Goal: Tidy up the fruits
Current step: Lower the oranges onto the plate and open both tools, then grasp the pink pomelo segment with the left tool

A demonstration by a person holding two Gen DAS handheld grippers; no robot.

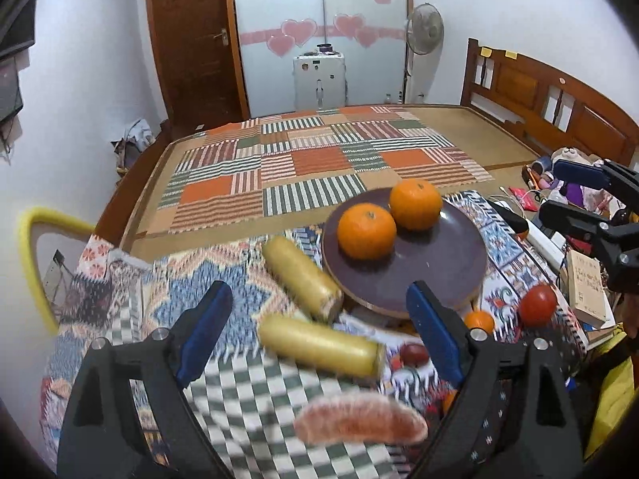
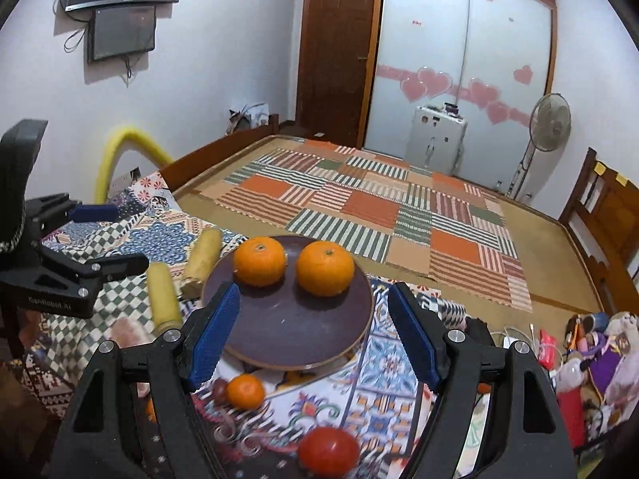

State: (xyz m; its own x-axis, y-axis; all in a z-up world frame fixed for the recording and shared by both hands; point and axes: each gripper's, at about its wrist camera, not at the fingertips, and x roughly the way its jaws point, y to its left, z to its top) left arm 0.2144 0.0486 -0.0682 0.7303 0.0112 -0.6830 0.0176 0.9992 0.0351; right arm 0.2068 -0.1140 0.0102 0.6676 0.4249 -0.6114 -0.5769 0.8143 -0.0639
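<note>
A dark purple plate (image 1: 431,275) (image 2: 303,331) holds two oranges (image 1: 366,231) (image 1: 415,204) (image 2: 259,261) (image 2: 325,267). Two yellow corn cobs (image 1: 301,275) (image 1: 319,345) (image 2: 203,257) (image 2: 163,299) lie left of the plate on the patterned cloth. A pink sausage-shaped piece (image 1: 359,419) lies nearest me. A small orange (image 1: 479,321) (image 2: 245,390), a red tomato (image 1: 537,305) (image 2: 327,451) and a dark red fruit (image 1: 413,353) lie in front of the plate. My left gripper (image 1: 319,327) is open above the near corn cob. My right gripper (image 2: 313,331) is open above the plate's near edge.
The cloth-covered surface stands before a bed with a patchwork cover (image 1: 311,163) (image 2: 379,207). A white power strip (image 1: 545,241), a book (image 1: 587,287) and soft toys (image 2: 599,343) clutter the right side. A yellow foam-padded chair back (image 1: 36,263) (image 2: 116,151) is at the left.
</note>
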